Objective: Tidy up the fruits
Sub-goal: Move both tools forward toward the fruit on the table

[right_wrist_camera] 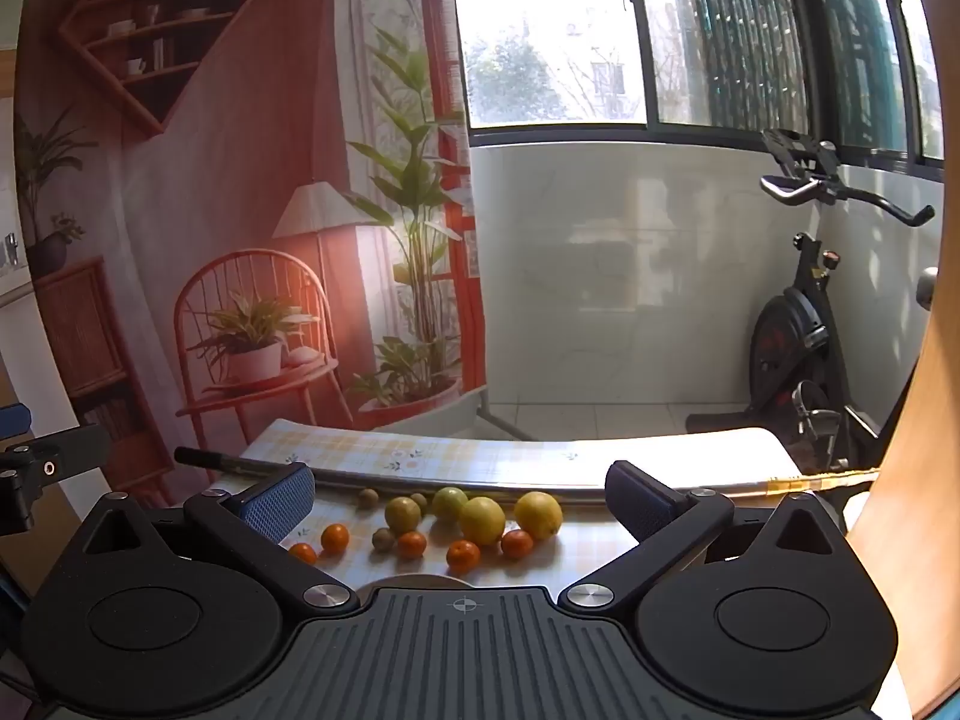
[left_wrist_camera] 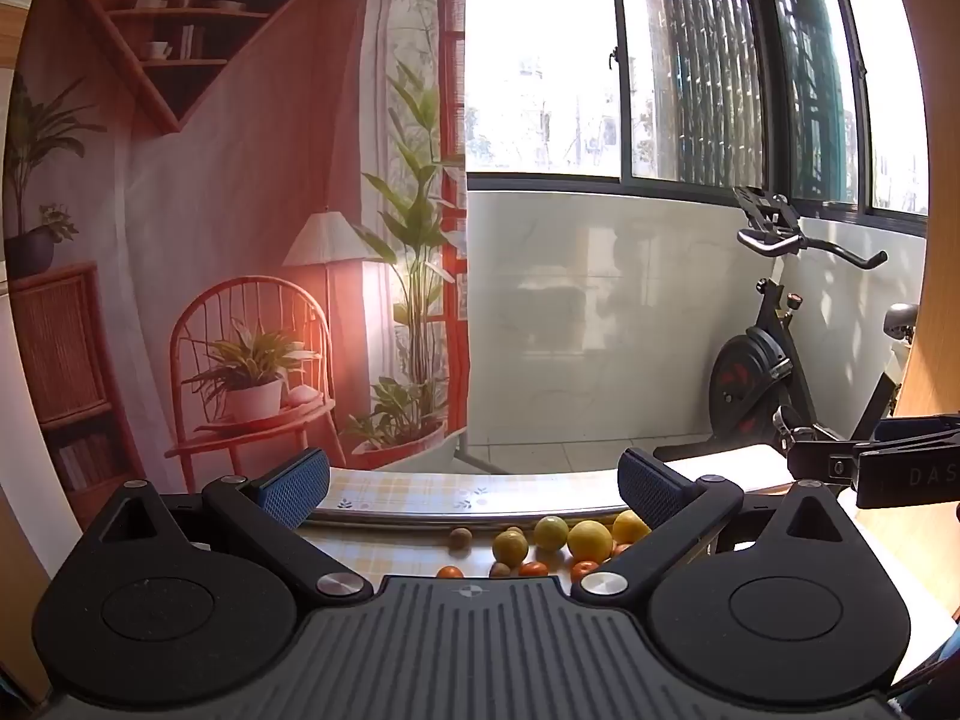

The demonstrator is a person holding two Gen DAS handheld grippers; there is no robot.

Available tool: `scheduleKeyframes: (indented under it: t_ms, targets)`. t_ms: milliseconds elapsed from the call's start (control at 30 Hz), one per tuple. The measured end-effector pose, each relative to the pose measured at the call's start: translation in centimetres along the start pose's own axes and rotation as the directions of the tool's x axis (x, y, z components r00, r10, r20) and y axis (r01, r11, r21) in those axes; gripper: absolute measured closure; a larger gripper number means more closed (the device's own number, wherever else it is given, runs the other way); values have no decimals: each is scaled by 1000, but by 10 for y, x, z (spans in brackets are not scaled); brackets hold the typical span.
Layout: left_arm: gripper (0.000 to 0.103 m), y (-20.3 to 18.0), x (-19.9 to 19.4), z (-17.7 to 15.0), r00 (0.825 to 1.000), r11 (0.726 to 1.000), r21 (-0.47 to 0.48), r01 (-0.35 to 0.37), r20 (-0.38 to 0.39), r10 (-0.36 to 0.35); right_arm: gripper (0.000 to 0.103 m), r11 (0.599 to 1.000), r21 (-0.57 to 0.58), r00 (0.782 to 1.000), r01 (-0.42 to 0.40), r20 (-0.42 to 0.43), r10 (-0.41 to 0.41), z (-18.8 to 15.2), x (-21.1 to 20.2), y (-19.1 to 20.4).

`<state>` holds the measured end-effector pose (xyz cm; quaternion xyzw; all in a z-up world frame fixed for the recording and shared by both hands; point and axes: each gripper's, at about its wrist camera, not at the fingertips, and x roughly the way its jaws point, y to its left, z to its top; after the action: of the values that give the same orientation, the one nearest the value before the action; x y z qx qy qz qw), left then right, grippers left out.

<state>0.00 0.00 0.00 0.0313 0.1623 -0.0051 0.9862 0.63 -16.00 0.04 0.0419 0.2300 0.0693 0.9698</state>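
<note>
1. Left wrist view: beyond my table (left_wrist_camera: 420,495), which wears a yellow checked cloth, I see a printed backdrop (left_wrist_camera: 240,240) of a chair, lamp and plants on the left, tall windows (left_wrist_camera: 660,60) ahead, and an exercise bike (left_wrist_camera: 774,348) on the right. A metal rail (left_wrist_camera: 468,515) crosses the table behind the fruit.
2. At the right edge the other gripper's black body intrudes; I can read the letters "DAS" (left_wrist_camera: 930,474) on it, cut off by the frame.
3. My left gripper (left_wrist_camera: 474,483) has its blue-padded fingers (left_wrist_camera: 294,492) spread wide with nothing between them. The fruits (left_wrist_camera: 552,543) lie low between the fingers, nearer the right one: yellow-green round ones behind, small orange and brown ones in front, partly hidden by the gripper body.
4. Right wrist view: same backdrop, windows and bike. A black rod (right_wrist_camera: 234,463) lies on the table's left part, near the left finger; part of the other gripper shows at the left edge.
5. I read no writing here.
6. My right gripper (right_wrist_camera: 459,495) is also wide open and holds nothing. The fruits sit on the cloth between its fingers, apart from both: larger yellow-green ones (right_wrist_camera: 480,519) at the rear, small orange ones (right_wrist_camera: 462,555) and brownish ones (right_wrist_camera: 382,539) in front.
</note>
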Motion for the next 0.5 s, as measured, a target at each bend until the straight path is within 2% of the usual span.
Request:
scheduleKeyframes:
  t_ms: [500]
  targets:
    - [0,1,1,0,1000,1000,-3,0,-2,0,0,1000,-2,1000,-3,-1,3,2,-2,0]
